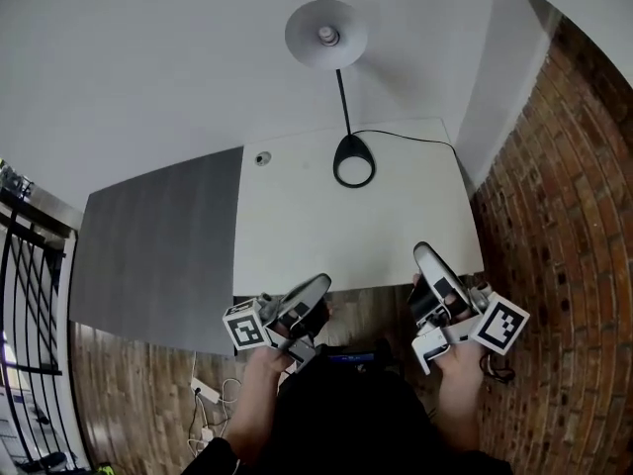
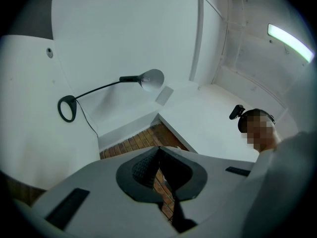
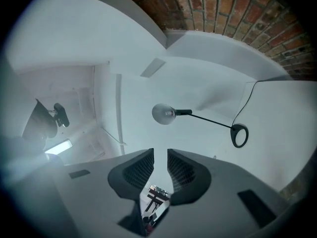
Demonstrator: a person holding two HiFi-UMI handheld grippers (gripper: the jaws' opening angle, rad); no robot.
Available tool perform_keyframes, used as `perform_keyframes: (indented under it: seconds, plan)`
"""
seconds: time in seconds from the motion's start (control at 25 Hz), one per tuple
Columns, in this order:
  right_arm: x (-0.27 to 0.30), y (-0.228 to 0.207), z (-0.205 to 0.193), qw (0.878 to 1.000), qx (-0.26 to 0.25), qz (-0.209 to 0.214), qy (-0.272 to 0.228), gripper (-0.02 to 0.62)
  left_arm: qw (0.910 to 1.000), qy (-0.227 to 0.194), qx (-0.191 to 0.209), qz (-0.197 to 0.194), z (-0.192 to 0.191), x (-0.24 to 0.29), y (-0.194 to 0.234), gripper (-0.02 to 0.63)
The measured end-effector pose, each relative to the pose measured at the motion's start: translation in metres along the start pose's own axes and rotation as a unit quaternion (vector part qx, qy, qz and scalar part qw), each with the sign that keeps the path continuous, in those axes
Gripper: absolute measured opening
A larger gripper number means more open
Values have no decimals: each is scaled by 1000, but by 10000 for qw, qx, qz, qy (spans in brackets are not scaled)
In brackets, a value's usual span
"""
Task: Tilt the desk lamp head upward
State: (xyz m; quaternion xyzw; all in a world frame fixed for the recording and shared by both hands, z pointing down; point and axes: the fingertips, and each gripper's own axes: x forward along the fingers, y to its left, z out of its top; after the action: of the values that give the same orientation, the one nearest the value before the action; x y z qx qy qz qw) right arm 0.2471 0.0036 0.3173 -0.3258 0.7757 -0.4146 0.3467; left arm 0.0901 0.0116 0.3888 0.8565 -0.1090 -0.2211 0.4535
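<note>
White desk [image 1: 326, 236] holds the lamp [image 1: 354, 171] at its far edge, well apart from both my grippers. My left gripper [image 1: 318, 287] is pressed together on nothing; my right gripper [image 1: 425, 255] stands slightly spread, empty.

Grey left gripper [image 1: 318, 285], right gripper [image 1: 425, 256]; black ribbed jaws; marker cubes [image 1: 246, 326] (black-on-white squares); dark top [image 1: 346, 414].

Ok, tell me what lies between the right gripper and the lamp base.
Nothing: in the head view only bare white desk top separates the right gripper from the lamp base.
</note>
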Motion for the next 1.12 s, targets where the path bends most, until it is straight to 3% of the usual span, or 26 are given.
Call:
perform_keyframes:
  seconds: [0.24, 0.48, 0.72, 1.0, 1.12]
  plan:
    - [3, 18, -29, 9997, -206, -94, -83, 91, 9995, 155, -42, -269, 5, -19, -18, 11]
    - [18, 46, -89, 9990, -358, -271, 25, 89, 9990, -40, -278, -359, 25, -69, -22, 11]
    - [8, 63, -134, 9966, -535, -619, -116, 50, 9954, 61, -543, -792, 21, -95, -33, 11]
    - [-19, 72, -150, 9915, -837, -954, -290, 20, 9879, 165, -977, -1191, -5, -101, -40, 11]
    - [-10, 86, -153, 9916, -1011, -783, -185, 15, 9886, 88, -809, -1264, 3, -102, -50, 11]
